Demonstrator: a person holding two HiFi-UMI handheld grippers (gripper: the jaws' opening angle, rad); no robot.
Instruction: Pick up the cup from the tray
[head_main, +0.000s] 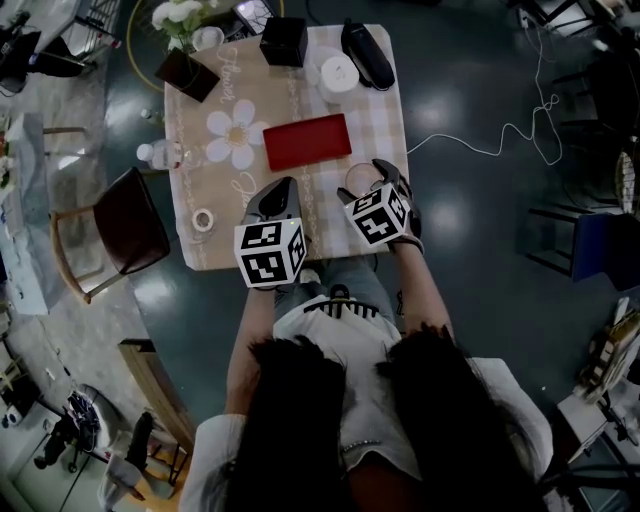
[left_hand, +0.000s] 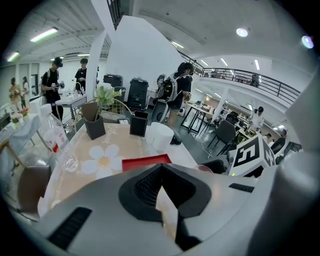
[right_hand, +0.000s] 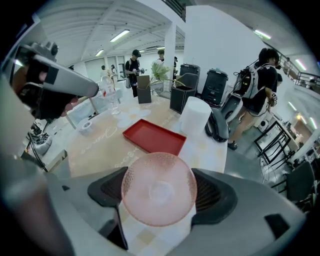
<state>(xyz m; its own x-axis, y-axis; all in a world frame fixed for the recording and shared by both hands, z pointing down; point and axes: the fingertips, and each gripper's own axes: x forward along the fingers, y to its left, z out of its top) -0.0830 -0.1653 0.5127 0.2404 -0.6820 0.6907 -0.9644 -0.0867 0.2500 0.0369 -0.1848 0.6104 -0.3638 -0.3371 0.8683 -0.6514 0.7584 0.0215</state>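
The pink see-through cup (right_hand: 159, 189) sits between the jaws of my right gripper (right_hand: 160, 197), which is shut on it. In the head view the cup (head_main: 360, 178) and right gripper (head_main: 372, 185) are just off the red tray's (head_main: 306, 141) near right corner, over the checked cloth. The tray (right_hand: 154, 137) lies flat with nothing in it. My left gripper (head_main: 272, 200) is near the table's front edge, left of the right one, jaws together with nothing between them. From the left gripper view (left_hand: 161, 192) the tray (left_hand: 146, 162) lies ahead and the cup's rim (left_hand: 204, 168) shows at right.
A white round container (head_main: 338, 75), a black box (head_main: 284, 40) and a black case (head_main: 367, 52) stand at the far end. A tape roll (head_main: 203, 219), a bottle (head_main: 160, 154) and a flower holder (head_main: 185, 70) line the left side. A chair (head_main: 120, 225) stands left of the table.
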